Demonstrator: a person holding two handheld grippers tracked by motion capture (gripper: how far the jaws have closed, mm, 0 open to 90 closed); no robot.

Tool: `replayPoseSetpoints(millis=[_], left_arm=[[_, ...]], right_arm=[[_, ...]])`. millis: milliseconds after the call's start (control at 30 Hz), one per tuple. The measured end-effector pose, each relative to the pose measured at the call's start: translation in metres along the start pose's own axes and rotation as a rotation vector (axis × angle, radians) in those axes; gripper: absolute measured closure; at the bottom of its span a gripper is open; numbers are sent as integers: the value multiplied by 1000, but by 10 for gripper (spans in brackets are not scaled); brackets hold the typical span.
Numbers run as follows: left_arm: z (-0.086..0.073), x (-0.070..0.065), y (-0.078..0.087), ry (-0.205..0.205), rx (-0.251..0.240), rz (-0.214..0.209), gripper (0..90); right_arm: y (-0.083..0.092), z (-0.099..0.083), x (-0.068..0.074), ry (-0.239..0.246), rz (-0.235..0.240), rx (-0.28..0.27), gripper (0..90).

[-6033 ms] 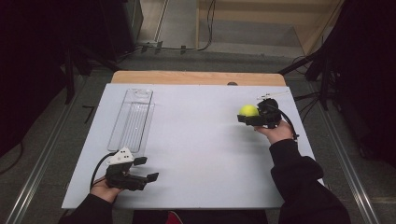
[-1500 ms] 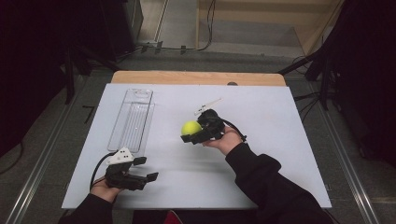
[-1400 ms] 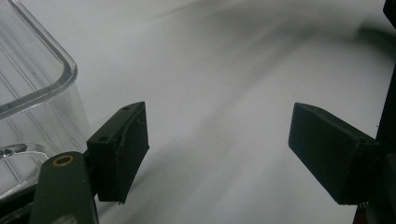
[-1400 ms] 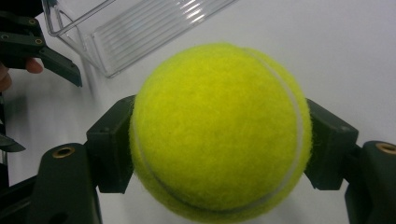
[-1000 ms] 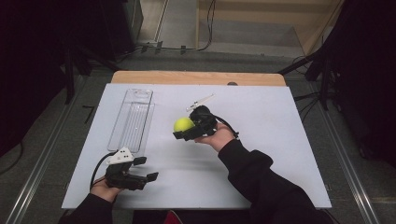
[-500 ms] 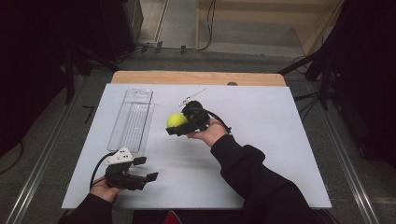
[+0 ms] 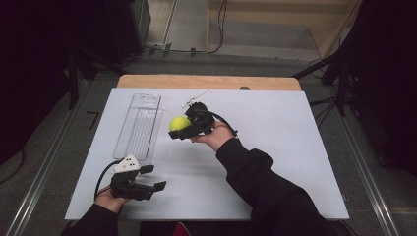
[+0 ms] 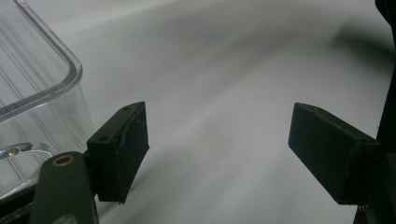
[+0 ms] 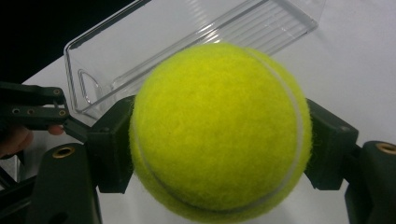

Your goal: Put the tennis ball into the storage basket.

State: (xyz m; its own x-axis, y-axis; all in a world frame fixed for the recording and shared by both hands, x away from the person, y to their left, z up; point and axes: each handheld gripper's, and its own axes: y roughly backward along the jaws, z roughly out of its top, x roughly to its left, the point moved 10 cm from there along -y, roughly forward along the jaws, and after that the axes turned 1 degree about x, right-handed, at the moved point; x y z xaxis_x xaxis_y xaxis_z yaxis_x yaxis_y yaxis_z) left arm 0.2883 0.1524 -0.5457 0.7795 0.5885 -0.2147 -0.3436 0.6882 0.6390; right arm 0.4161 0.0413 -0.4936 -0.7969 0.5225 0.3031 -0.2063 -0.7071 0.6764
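Above the middle of the white tabletop (image 7: 275,162), the right gripper (image 7: 183,132) holds a yellow-green ball (image 7: 179,123), its jaws clamped on the ball's two sides. From the high view the ball sits just to the right of a clear tray (image 7: 139,126), near the tray's long right wall, and it seems to be off the surface, though that view alone does not settle how high. Seen from the right gripper view, the ball (image 9: 219,130) is so close that it hides most of the jaw faces and the tabletop beneath; only the outer edges of both black jaws show at its sides. Behind it the tray (image 9: 187,42) lies at a slant, its far end cut off by the top edge. The left gripper (image 9: 35,112) shows at the left edge there, partly cropped, with a fingertip beside it. Near the front left corner of the tabletop, the left gripper (image 7: 147,179) rests low with its jaws wide apart and nothing between them. Its own view has only bare white surface between the jaws, and a rounded corner of the tray (image 8: 42,79) at the left, cropped by the frame. A dark shape at the right edge there is too cropped to identify.
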Motion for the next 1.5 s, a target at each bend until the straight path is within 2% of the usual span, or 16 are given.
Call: replayPoseSetpoints(millis=[267, 533, 767, 1067, 1500], left_arm=[[0, 0, 0, -1, -2, 1, 208], [0, 0, 0, -1, 2, 0, 208], [0, -1, 0, 1, -3, -2, 208], [0, -1, 0, 0, -1, -4, 208], [0, 0, 1, -1, -4, -3, 208]], right_arm=[[-6, 10, 2, -5, -1, -5, 231], [-11, 21, 4, 19, -13, -11, 231], [-14, 30, 7, 18, -11, -20, 231], [-26, 33, 6, 31, -39, 28, 231], [-32, 46, 14, 32, -24, 20, 231]])
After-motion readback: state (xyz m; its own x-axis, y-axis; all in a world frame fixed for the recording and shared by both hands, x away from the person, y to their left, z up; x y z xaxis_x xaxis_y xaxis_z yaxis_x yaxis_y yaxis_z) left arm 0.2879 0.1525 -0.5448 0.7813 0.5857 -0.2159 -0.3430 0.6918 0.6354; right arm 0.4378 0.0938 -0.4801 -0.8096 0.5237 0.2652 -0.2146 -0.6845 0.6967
